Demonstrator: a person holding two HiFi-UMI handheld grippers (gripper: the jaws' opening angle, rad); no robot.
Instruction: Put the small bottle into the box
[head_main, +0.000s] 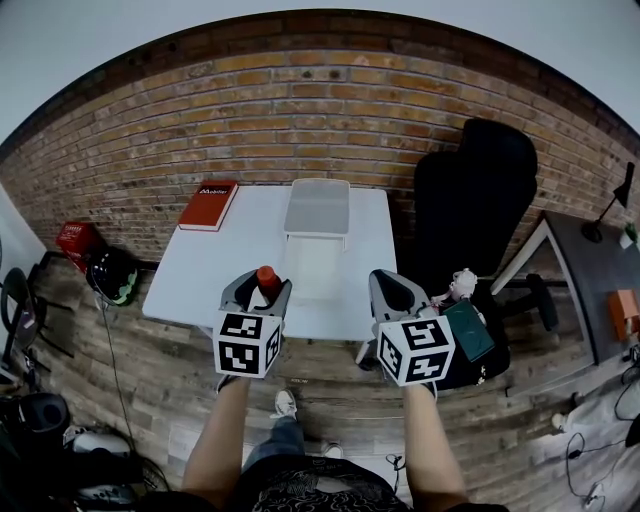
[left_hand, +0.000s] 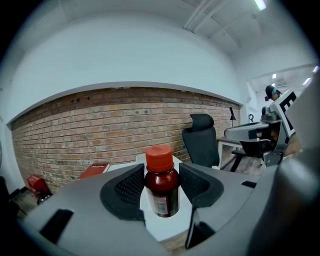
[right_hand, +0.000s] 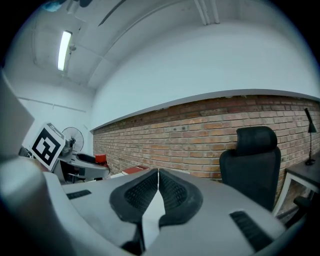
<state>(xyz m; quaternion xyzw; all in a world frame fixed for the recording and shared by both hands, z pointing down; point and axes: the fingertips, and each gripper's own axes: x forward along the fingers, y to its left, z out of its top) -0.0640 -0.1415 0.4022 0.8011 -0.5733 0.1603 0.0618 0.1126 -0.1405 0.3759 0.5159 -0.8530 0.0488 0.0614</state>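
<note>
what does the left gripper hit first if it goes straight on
Probably the translucent plastic box on the white table, depth unclear; the small red-capped dark bottle in the left gripper touches first.

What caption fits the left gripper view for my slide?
Left gripper gripping the small red-capped bottle upright between its jaws, with the white table and brick wall behind.

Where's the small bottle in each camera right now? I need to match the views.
Head view: small bottle low, left of centre, with its red cap showing between the left gripper jaws.
Left gripper view: bottle at centre, upright, gripped between the jaws.
Right gripper view: not in it.
Shared landmark: black office chair, right of centre in both gripper views.
</note>
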